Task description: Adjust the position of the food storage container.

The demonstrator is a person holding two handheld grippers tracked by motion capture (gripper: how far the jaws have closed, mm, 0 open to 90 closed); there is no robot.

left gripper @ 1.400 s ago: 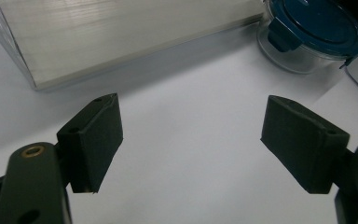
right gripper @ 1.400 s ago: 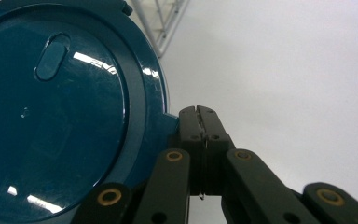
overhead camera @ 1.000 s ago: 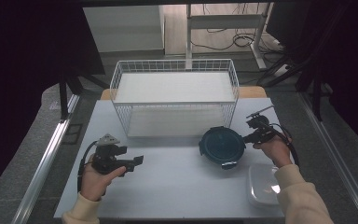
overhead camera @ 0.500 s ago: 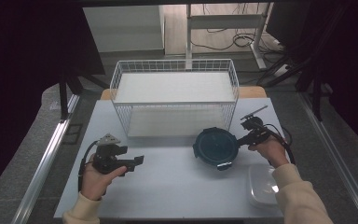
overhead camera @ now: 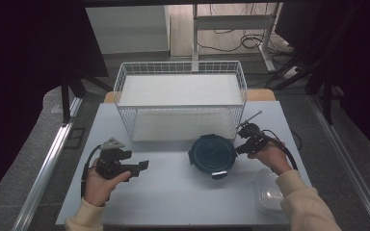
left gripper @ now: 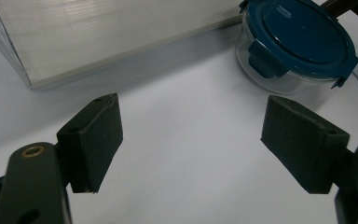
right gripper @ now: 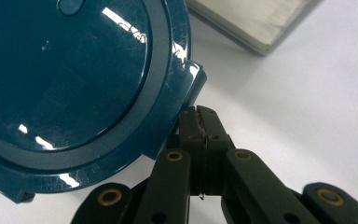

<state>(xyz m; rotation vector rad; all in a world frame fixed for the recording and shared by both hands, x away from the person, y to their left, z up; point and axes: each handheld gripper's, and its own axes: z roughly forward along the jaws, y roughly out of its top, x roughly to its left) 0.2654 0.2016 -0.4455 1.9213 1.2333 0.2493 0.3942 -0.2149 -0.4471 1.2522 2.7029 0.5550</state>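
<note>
A white tabletop (overhead camera: 173,192) is seen from above, with a white wire-mesh basket (overhead camera: 180,103) standing at its far side. In front of the basket's right half, near it but apart, a round clear container with a dark blue clip-on lid (overhead camera: 212,154) rests on the table; a clear plastic lidded tub (overhead camera: 270,196) lies well to the right and nearer the person.

The round container is judged rigid and moderately heavy, its see-through wall probably glass or hard plastic, hence breakable and smooth. A firm hold is best taken on the lid's rim or one of its projecting latch tabs, where the jaws can bite an edge; the glossy lid top would be slippery.

The right gripper (right gripper: 199,122) is pressed together at the container's right edge, its tips tucked under a latch tab; whether the tab itself is pinched cannot be told. The left gripper (left gripper: 191,140) is held spread wide above bare table, well apart from the container.
</note>
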